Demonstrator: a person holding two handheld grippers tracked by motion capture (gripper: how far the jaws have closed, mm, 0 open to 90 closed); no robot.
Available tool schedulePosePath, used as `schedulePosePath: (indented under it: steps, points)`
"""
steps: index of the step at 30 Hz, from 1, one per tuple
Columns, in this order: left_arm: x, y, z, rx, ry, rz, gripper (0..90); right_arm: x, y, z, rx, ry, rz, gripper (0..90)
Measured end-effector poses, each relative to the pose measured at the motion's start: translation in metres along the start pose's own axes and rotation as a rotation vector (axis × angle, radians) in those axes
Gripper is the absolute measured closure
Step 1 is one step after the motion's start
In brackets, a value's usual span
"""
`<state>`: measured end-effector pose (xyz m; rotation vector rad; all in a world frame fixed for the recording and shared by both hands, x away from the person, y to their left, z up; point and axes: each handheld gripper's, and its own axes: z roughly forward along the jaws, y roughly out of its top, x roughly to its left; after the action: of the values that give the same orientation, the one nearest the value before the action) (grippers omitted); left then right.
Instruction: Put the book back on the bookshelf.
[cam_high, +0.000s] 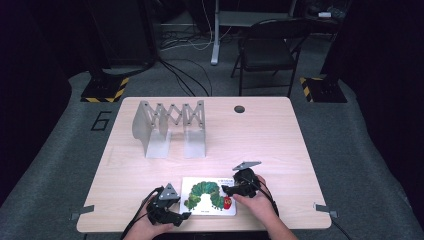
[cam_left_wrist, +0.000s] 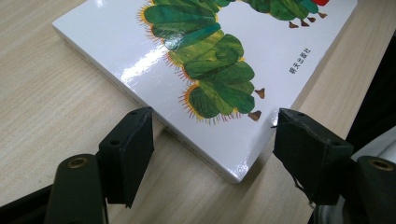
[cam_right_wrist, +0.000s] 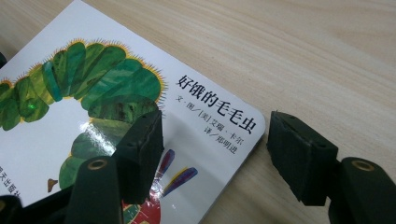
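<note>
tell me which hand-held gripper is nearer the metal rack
Right. The right hand-held gripper sits at the book's right edge, farther up the table; the left hand-held gripper is at the near edge, farther from the metal rack.

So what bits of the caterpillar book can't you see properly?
- Book, high view: the title is too small to read.
- Left gripper view: the caterpillar's head is cut off by the top edge.
- Right gripper view: the head is partly hidden behind the right gripper's near jaw and cut by the bottom edge.
- Pages inside: covered, the book lies closed.

One high forward-down view, two close gripper views, sharing the book (cam_high: 209, 196).
</note>
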<state>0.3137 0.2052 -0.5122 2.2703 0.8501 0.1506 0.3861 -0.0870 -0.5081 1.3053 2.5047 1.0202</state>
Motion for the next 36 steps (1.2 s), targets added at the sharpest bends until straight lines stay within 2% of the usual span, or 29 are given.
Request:
schedulePosePath:
  steps: [1,3,5,11,14,18,22,25,27,31,34,36]
  points:
    - [0.0,0.0,0.0,0.001,0.003,0.006,28.0,0.001,0.0,0.0,0.006,0.005,0.022,35.6]
    - [-0.001,0.0,0.0,0.0,0.01,0.007,27.7,0.0,0.0,0.0,0.003,0.009,0.019,35.5]
    - [-0.002,0.0,0.001,-0.003,0.011,-0.003,26.8,-0.001,0.0,0.002,-0.01,0.008,-0.006,35.5]
    - [-0.006,0.001,0.003,-0.011,0.034,-0.031,25.8,-0.001,0.002,0.003,-0.008,0.011,-0.004,34.1]
    - [-0.006,0.001,0.004,-0.019,0.044,-0.039,25.6,-0.003,0.002,0.004,-0.01,0.019,0.014,34.3]
    - [-0.01,0.003,0.008,-0.028,0.074,-0.062,24.2,-0.003,0.006,0.004,0.016,-0.001,0.038,34.2]
    - [-0.011,0.005,0.011,-0.039,0.095,-0.083,23.9,-0.006,0.016,0.007,0.06,0.001,0.029,34.2]
    - [-0.01,0.008,0.012,-0.038,0.097,-0.087,23.9,-0.01,0.022,0.01,0.072,0.006,0.022,34.5]
    - [-0.006,0.012,0.015,-0.039,0.102,-0.093,23.9,-0.016,0.029,0.012,0.091,0.008,0.045,36.0]
    - [-0.002,0.017,0.018,-0.039,0.114,-0.103,23.9,-0.024,0.035,0.016,0.077,0.006,0.066,39.6]
    - [0.002,0.019,0.021,-0.039,0.097,-0.122,23.7,-0.029,0.037,0.017,0.075,0.002,0.085,40.2]
    - [0.004,0.019,0.021,-0.045,0.095,-0.106,23.2,-0.029,0.037,0.016,0.072,-0.004,0.082,40.1]
